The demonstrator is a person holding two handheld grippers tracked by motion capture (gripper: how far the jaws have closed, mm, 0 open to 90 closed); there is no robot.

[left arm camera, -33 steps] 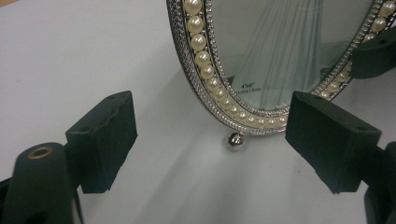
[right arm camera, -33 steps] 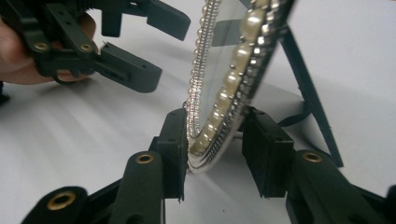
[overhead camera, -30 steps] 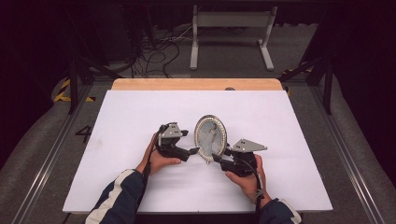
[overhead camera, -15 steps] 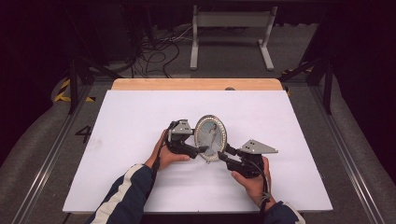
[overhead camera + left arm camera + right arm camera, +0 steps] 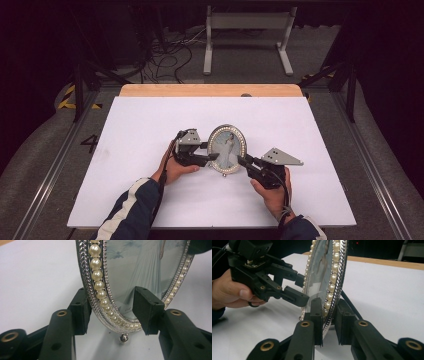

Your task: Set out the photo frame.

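Dark room with cables and a metal stand on the floor at the far side, and up front a white table top [image 5: 150,150] with a bare wooden strip along its far edge. Standing upright near the middle of it is the oval silver picture frame with a pearl-bead border [image 5: 227,149], caught between both tools. The left gripper [image 5: 212,157] comes in from the left and its jaws have just been closing around the frame's lower rim; in the left gripper view one pad sits behind the rim and the other in front of the glass, and I can't tell whether they actually press yet. The right gripper [image 5: 241,161] comes in from the right and its jaws have just been closing too, with the beaded edge sandwiched between the pads and looking pinched. To do this bit well I'd say squeeze gently and evenly, keep the pads on the metal rim rather than the glass, and don't let one side pull before the other has a real hold, or the frame could tip. Both hands rest low on the table, forearms angled inward, grippers nearly level.
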